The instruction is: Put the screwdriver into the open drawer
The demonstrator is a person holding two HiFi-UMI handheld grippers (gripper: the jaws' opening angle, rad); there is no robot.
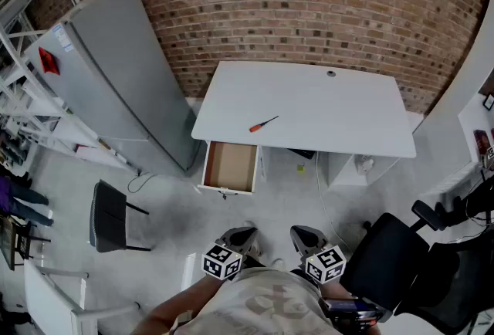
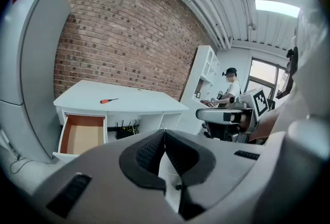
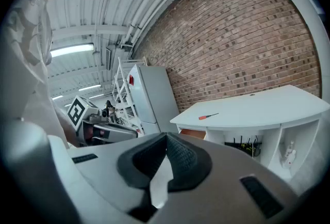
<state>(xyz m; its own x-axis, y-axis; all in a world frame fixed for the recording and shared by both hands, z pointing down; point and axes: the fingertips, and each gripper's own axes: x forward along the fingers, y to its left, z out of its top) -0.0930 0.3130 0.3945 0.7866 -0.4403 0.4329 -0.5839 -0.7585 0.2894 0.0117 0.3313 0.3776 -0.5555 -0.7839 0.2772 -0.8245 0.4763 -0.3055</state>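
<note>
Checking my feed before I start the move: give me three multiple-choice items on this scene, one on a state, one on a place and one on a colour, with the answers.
1. The drawer is: A pulled open; B shut; C taken out.
2. The screwdriver lies: A in the drawer; B on the desk; C under the desk.
3. The screwdriver's handle is: A blue; B green; C orange-red.

Answers:
1 A: its brown inside shows below the desk's front edge.
2 B: it lies on the white top, left of centre.
3 C: the handle is orange-red, with a thin dark shaft.
</note>
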